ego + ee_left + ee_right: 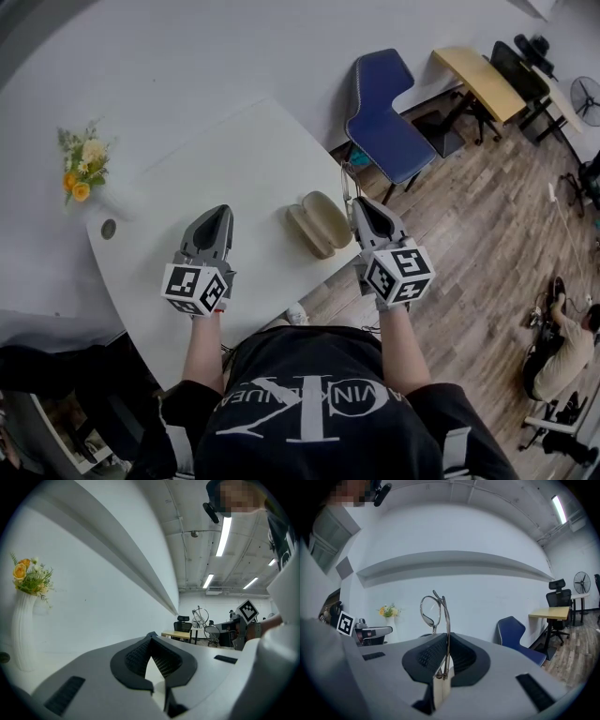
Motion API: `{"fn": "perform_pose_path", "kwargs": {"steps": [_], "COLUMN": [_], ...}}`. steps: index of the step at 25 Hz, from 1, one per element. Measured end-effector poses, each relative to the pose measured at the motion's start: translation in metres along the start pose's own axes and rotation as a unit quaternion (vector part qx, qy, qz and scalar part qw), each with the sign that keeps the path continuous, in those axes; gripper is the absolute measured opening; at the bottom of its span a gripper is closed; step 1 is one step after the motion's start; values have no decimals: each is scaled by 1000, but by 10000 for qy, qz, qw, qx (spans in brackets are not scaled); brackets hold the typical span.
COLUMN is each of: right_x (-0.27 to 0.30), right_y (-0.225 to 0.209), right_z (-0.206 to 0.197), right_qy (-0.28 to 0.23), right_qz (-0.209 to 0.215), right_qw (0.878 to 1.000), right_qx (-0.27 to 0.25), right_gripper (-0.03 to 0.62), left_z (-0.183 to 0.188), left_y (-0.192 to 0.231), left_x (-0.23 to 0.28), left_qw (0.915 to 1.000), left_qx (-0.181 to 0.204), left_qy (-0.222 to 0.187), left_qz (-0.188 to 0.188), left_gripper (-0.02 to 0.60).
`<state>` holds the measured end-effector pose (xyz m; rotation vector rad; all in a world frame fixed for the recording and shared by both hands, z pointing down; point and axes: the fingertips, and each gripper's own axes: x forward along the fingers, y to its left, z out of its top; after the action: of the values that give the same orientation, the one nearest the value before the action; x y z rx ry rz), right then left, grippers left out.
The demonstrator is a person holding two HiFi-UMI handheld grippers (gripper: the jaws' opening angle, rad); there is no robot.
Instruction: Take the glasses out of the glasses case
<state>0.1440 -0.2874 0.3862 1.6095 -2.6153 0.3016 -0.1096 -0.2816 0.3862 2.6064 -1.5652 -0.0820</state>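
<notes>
Two hand-held grippers, one glasses case, one glasses frame

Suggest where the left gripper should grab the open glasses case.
Probably one shell's raised rim on the glasses case, coming from its left, where the left gripper is. It lies open and flat, hollows up; the whole looks too wide.

left gripper: jaws seen closed tip to tip, nothing held | left edge: white vase with yellow flowers, set against white wall | background: desk and chair seen far off
</notes>
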Motion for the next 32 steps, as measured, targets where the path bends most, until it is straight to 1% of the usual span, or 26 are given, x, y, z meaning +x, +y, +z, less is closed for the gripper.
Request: {"fn": "perform_pose_path", "kwargs": {"steps": [19, 32], "right_x": [-8, -7], "right_y": [-15, -20], "right_z": [-7, -18], "right_qy": [58, 144], "right_qz": [-221, -274], "right_qw": [9997, 9995], "right_qx": [-2, 116], "right_gripper": [37, 37], "left_z": [-11, -21], "left_y": [-9, -5], "left_x": [14, 17], "left_qw": [9998, 9995], "left_qx": [-68, -139], "left_qy": [127, 243], "left_qz": [-170, -169], "left_gripper": [12, 14]}}
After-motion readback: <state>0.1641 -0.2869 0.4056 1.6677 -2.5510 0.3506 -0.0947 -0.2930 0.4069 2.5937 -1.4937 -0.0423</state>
